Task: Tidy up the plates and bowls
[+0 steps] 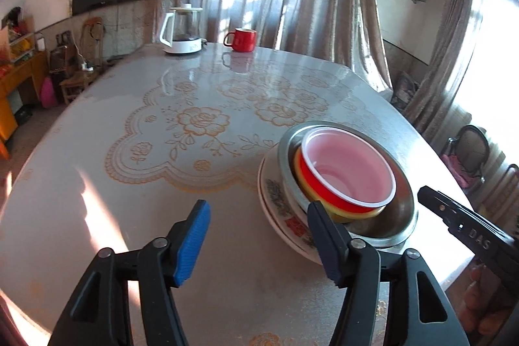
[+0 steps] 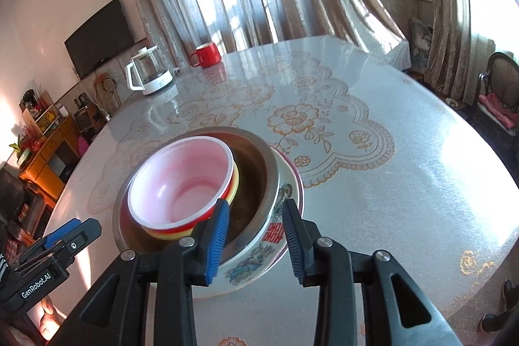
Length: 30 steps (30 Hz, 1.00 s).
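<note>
On the table's near side stands one stack. A flower-patterned ceramic plate [image 1: 279, 196] [image 2: 259, 255] lies at the bottom, with a steel bowl [image 1: 399, 216] [image 2: 256, 158] on it. Inside that sits a yellow bowl [image 1: 343, 214] [image 2: 236, 180], then a red bowl [image 1: 350, 174] [image 2: 181, 184] with a pale pink inside. My left gripper [image 1: 258, 209] [image 2: 81, 227] is wide open just left of the stack and holds nothing. My right gripper [image 2: 256, 216] [image 1: 434, 198] is open at the stack's near right side. The rims of the steel bowl and the plate lie between its pads, which do not press on them.
At the far edge of the round table [image 1: 162, 184] [image 2: 389, 184] stand a white glass kettle [image 1: 183, 31] [image 2: 149, 73] and a red mug [image 1: 241, 39] [image 2: 206, 55]. A chair [image 2: 499, 93] is off the right side. A person's shoe [image 2: 493, 320] shows at the lower right.
</note>
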Tool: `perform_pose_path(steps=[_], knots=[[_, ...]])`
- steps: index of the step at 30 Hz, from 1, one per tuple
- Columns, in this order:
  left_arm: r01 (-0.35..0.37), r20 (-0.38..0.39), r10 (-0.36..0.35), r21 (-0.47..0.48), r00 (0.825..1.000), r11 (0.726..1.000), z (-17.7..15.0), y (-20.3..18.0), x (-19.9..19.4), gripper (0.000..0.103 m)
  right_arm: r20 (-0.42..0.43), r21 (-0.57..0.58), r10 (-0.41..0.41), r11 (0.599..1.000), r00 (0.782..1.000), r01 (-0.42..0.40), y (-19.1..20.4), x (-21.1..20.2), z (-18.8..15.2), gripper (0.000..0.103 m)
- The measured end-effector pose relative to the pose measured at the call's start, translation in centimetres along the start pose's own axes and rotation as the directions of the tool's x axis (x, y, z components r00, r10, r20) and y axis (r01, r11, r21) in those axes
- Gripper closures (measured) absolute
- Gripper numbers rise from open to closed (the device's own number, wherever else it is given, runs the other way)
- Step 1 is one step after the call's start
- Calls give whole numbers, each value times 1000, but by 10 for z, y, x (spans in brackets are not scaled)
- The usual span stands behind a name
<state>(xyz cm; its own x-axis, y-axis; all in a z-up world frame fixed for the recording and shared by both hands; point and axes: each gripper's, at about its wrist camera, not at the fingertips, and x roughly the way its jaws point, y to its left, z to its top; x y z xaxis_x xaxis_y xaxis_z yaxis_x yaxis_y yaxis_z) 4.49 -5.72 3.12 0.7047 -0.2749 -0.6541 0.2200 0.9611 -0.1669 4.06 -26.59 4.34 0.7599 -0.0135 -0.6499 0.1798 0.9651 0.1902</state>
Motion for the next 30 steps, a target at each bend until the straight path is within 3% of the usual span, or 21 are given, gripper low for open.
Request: perform_pose_path(steps=[4, 9, 18, 30], knots=[[-29, 24, 29, -1, 999, 1000, -5, 0, -6, 25, 15, -27, -28, 999, 999, 28, 11, -12, -12, 66], [-53, 41, 52, 14, 998, 999, -12, -6, -10, 16, 30, -43, -54, 998, 998, 55, 24, -18, -29, 65], [-70, 66, 68, 20, 995, 997, -15, -10, -15, 9, 43, -44, -99, 994, 994, 101, 29, -15, -37, 65], [-79, 89, 76, 34, 993, 996, -16, -15, -20, 3, 65, -54, -88, 994, 994, 92, 33, -20, -34, 65]])
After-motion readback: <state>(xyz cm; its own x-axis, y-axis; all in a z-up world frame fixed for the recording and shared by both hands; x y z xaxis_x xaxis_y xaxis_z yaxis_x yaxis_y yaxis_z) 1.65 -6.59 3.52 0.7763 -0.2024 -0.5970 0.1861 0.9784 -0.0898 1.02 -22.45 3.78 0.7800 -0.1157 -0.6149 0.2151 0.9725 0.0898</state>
